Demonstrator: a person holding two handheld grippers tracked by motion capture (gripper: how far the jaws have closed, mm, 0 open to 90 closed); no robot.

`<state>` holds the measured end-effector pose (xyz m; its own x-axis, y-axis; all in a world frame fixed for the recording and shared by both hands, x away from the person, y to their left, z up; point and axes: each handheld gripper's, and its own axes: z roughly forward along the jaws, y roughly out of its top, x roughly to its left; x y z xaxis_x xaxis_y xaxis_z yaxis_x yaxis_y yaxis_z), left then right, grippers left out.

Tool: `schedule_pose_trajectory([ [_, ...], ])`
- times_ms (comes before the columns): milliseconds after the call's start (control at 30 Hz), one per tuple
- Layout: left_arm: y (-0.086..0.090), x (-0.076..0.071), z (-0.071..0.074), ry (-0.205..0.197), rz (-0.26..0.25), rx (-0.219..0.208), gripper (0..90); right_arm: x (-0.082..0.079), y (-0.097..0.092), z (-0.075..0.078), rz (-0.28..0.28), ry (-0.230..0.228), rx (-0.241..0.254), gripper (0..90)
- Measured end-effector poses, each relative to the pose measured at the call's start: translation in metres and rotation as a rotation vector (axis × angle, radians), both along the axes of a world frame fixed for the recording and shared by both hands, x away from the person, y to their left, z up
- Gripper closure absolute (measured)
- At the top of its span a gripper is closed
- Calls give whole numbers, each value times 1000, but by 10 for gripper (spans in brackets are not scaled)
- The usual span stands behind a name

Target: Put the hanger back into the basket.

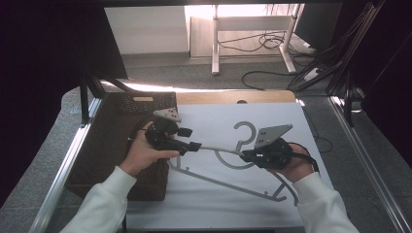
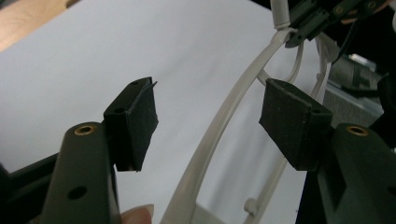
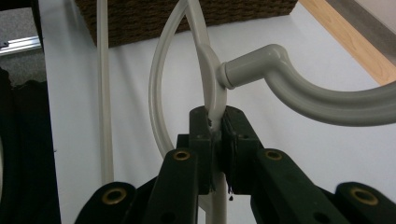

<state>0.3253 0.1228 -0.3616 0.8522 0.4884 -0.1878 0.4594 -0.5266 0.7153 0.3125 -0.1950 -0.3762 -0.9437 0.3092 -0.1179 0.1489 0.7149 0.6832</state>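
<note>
A grey plastic hanger (image 1: 218,183) lies on the white table cover (image 1: 218,208), its hook (image 1: 245,131) pointing away from me. My right gripper (image 1: 244,155) is shut on the hanger's neck just below the hook; the right gripper view shows both pads (image 3: 215,126) pressed on the flat plastic beside the hook (image 3: 299,93). My left gripper (image 1: 190,139) stands open at the hanger's left arm. In the left gripper view that arm (image 2: 247,84) runs between the two pads (image 2: 208,123), touching neither. The right gripper (image 2: 308,23) shows at the far end.
A dark woven basket (image 1: 116,145) sits on the table's left side, close behind my left hand. A wooden strip (image 1: 233,97) borders the far edge. Metal rails (image 1: 68,160) run along both sides, and cables lie on the floor beyond.
</note>
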Motion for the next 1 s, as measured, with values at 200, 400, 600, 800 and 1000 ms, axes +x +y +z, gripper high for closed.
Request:
schedule_pose_trajectory([
  [200, -17, 3, -4, 37, -91, 47, 413, -2, 0, 0, 25, -6, -1, 828],
  [400, -29, 5, -10, 89, -172, 106, 484, -3, 2, 1, 46, -15, 3, 828],
  [600, -38, 4, -14, 123, -197, 164, 720, -5, 7, 1, 86, -20, -8, 827],
  [800, -40, 4, -17, 130, -231, 195, 754, -6, 9, 0, 98, -22, -20, 827],
  [1000, -41, 0, -17, 121, -284, 183, 791, -5, 7, 2, 108, -32, -15, 815],
])
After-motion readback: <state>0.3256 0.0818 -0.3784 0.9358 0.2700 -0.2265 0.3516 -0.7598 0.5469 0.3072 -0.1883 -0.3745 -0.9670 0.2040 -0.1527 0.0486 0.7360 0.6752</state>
